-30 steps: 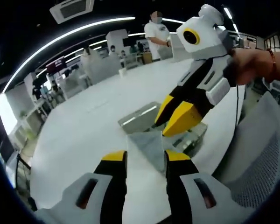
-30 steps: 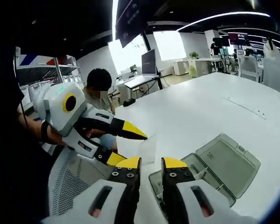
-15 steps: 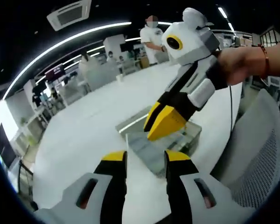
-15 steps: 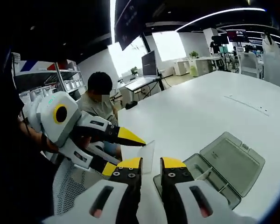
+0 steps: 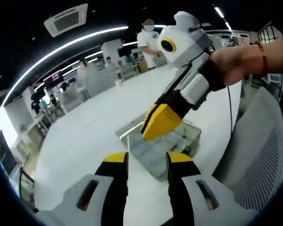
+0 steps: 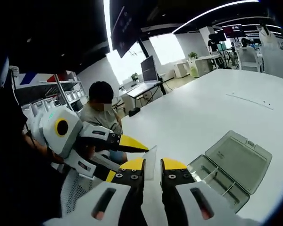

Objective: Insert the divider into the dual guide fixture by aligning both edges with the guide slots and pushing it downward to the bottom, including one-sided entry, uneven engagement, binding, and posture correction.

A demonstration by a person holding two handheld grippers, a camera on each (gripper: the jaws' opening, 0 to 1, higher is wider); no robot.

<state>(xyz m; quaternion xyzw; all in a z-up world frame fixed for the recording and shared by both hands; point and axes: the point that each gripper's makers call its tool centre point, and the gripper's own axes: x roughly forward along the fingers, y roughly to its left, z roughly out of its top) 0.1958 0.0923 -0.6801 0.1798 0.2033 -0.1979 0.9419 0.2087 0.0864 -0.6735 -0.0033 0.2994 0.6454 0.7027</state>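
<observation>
A thin translucent divider (image 5: 147, 153) stands between my left gripper's (image 5: 147, 159) yellow-tipped jaws, which bear on its two side edges. My right gripper (image 5: 150, 132) slants in from the upper right and pinches the divider's far edge. In the right gripper view that gripper (image 6: 152, 164) is shut on the faces of the divider (image 6: 150, 161). The left gripper (image 6: 129, 160) reaches in from the left there, one fingertip at the plate's top corner. The clear plastic fixture box (image 5: 184, 137) lies on the table behind the divider. Its lid (image 6: 238, 159) is folded open beside its base (image 6: 212, 178).
The white table (image 5: 85, 136) stretches away to the left and back. A grey mesh chair (image 5: 259, 155) stands at its near edge. A person sits by the table's far corner (image 6: 101, 106), and another stands at the back (image 5: 148, 37). A monitor (image 6: 148, 68) rests on a desk.
In the left gripper view the right gripper has swung left and lower over the divider, and more of the box shows behind it. Both grips are unchanged.
</observation>
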